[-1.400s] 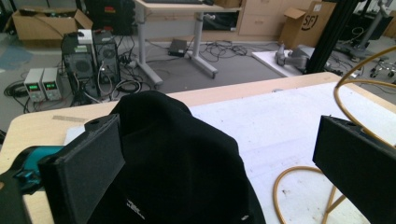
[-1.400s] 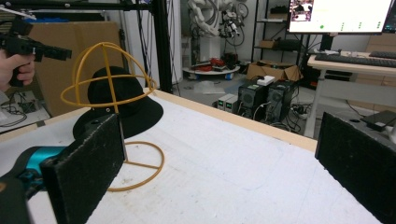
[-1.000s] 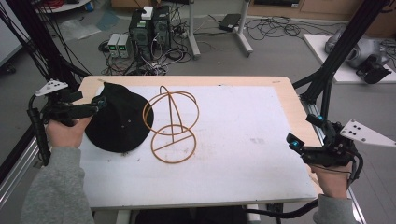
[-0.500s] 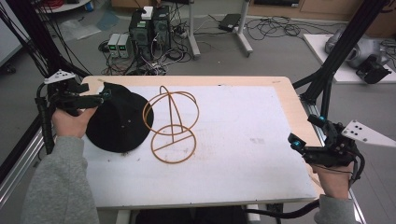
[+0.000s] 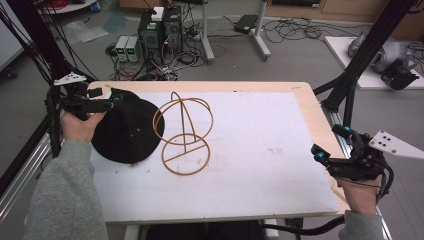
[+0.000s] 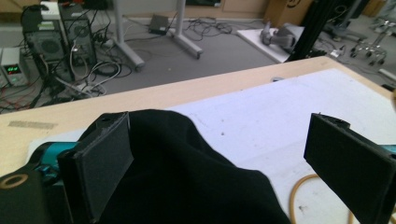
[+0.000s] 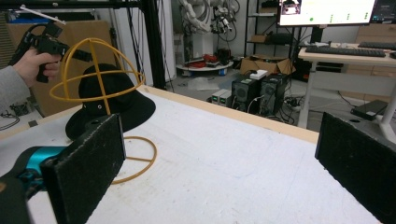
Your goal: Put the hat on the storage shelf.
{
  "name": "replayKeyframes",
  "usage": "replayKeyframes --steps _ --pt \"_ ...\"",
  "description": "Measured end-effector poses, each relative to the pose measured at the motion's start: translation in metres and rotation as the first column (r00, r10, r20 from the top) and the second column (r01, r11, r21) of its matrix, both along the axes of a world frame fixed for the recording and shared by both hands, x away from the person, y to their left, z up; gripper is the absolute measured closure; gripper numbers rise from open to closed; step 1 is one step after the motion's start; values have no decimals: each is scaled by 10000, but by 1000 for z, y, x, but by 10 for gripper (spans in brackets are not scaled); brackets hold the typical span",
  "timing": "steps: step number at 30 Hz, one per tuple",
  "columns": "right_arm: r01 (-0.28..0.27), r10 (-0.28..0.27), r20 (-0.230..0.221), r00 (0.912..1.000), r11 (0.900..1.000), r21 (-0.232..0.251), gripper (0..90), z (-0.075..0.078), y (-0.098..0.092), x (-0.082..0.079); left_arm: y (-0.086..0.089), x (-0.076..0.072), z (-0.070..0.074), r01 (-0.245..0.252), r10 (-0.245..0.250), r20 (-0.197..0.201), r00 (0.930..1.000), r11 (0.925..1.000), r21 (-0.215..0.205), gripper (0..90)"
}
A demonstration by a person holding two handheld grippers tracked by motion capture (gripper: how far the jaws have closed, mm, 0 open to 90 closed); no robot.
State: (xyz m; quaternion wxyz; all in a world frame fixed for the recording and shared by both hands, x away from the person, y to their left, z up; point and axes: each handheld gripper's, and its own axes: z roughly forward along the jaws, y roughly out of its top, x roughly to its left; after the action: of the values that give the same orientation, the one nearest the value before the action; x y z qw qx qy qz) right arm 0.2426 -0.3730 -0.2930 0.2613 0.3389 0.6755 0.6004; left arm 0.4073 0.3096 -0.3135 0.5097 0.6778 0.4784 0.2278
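Left hand-held gripper [image 5: 107, 98] at frame left, jaws apart and just closing, straddles the black hat [image 5: 125, 131] crown; right hand-held gripper [image 5: 320, 154] released, well apart.

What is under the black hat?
The black hat lies on the white mat beside the wire stand. Whatever lies beneath its crown and brim is covered and cannot be seen.
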Motion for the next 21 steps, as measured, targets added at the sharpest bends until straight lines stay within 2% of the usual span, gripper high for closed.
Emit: replayKeyframes --steps 4,12,21 --pt "-9 9 3 10000 10000 23 8 -1 0 1 2 4 -2 -170 168 -111 9998 9997 -146 99" --pt "13 -12 -103 9999 9999 100 8 -1 -1 0 6 9 -7 -279 267 -412 9988 9992 -288 196" --pt "19 -19 -64 10000 10000 -3 8 -1 -1 1 2 15 -13 -271 258 -884 9957 9995 -130 296"
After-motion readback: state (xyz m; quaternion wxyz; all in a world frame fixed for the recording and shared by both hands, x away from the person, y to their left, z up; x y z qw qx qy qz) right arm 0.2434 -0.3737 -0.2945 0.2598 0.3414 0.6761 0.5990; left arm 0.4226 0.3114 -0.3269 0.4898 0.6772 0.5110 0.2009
